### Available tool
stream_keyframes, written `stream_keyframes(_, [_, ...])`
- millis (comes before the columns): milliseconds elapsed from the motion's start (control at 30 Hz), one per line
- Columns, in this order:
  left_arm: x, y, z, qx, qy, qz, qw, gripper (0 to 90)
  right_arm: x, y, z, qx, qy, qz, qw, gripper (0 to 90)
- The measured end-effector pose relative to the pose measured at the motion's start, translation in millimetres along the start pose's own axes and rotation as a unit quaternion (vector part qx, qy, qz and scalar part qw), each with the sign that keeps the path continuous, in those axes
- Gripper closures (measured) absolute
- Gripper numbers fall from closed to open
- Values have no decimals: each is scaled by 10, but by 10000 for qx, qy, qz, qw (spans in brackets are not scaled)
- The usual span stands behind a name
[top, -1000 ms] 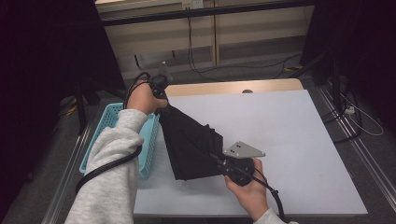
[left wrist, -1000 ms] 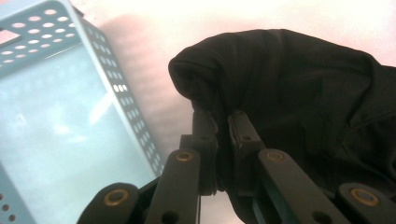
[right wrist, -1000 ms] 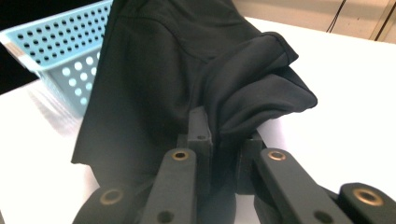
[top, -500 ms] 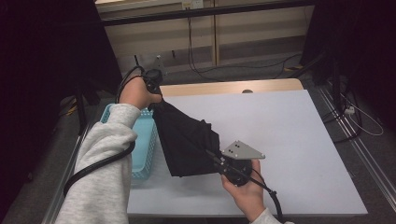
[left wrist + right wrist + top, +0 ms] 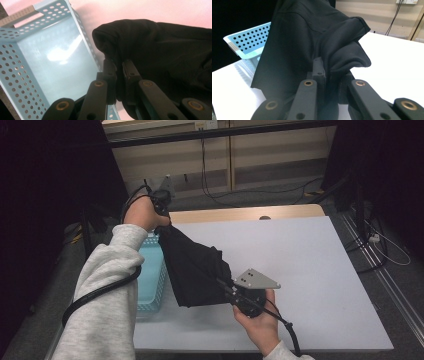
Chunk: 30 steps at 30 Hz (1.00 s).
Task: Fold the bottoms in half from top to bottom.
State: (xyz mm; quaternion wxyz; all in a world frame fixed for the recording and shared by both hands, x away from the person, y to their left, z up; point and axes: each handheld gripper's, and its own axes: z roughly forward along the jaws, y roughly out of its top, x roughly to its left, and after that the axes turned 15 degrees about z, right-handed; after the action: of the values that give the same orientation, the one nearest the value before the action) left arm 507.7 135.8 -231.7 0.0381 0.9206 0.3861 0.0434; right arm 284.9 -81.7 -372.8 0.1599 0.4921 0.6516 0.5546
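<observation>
Here, at the far left of the high view, a blue perforated basket (image 5: 150,285) sits on the left edge of the white surface (image 5: 310,270), partly hidden behind the person's grey sleeve (image 5: 107,295). In the left gripper view the basket (image 5: 52,62) shows a bare, glossy floor with nothing lying in it.

Just above the basket, the left claw (image 5: 162,217) is raised at the far left corner of the surface, with its cable looping over the wrist. Its jaws are clamped together on a bunched corner of the black cloth (image 5: 195,270); the left gripper view shows the left claw (image 5: 119,67) with the dark fabric (image 5: 155,55) pinched between the two black jaws and spilling to the right of them.

From that raised corner the cloth hangs and slopes down to the right, stretched between the two hands. Its lower edge lies near the basket's right wall; whether it touches the surface there I cannot tell.

Further right and nearer the person, the right claw (image 5: 231,291) is clamped on the cloth's other end, with the grey three-cornered plate (image 5: 256,280) on top of it. In the right gripper view the right claw (image 5: 332,72) has a thick fold of the cloth (image 5: 312,32) squeezed between its jaws, the basket (image 5: 249,40) behind on the left.
</observation>
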Motion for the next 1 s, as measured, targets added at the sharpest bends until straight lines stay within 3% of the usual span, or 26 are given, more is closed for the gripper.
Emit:
stream_keyframes(433, [136,-85,-127,-28,47,-134,9999,833,126,47,84,-79,147,33,9999,815])
stream_keyframes(1000, [290,-196,-305,-96,156,-217,9996,833,305,164,204,-96,312,-106,9994,815])
